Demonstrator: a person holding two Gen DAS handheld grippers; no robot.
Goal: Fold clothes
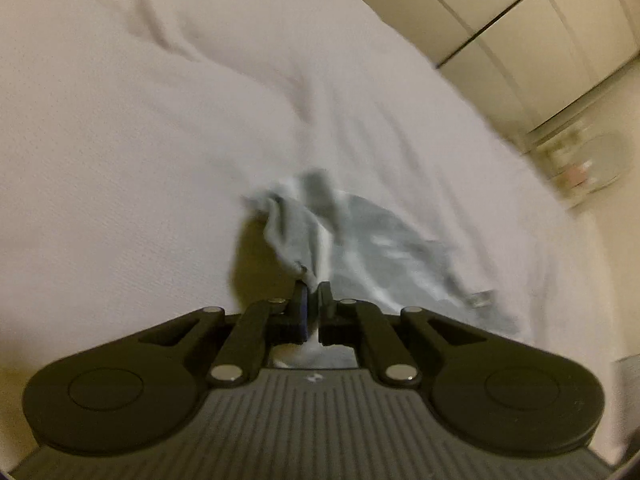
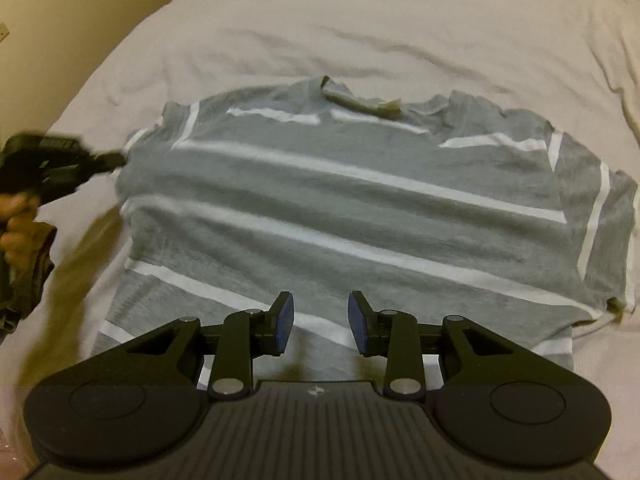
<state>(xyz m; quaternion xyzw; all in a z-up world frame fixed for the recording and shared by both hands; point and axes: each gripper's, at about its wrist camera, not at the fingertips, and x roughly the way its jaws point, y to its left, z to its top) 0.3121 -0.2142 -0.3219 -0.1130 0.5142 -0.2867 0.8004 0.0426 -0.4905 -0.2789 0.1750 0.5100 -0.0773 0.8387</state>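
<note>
Left wrist view: left tool (image 1: 313, 294) clamped on a bunched edge of the grey striped shirt (image 1: 384, 248), trailing toward 2 o'clock across the bed (image 1: 120, 120); thin pinch, likely slip under pull. Right wrist view: right tool (image 2: 321, 322) spread apart, empty, above the hem; shirt spread flat, collar at 12 o'clock, sleeve edge at 9 o'clock liable to bunch.

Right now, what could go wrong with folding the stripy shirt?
1. The left claw pinches only a thin bit of the shirt's edge, so the cloth might slip out if pulled.
2. The right claw is open over the shirt and holds nothing, so a one-sided pull could drag the shirt crooked.
3. The bedsheet is wrinkled and may bunch underneath.
</note>
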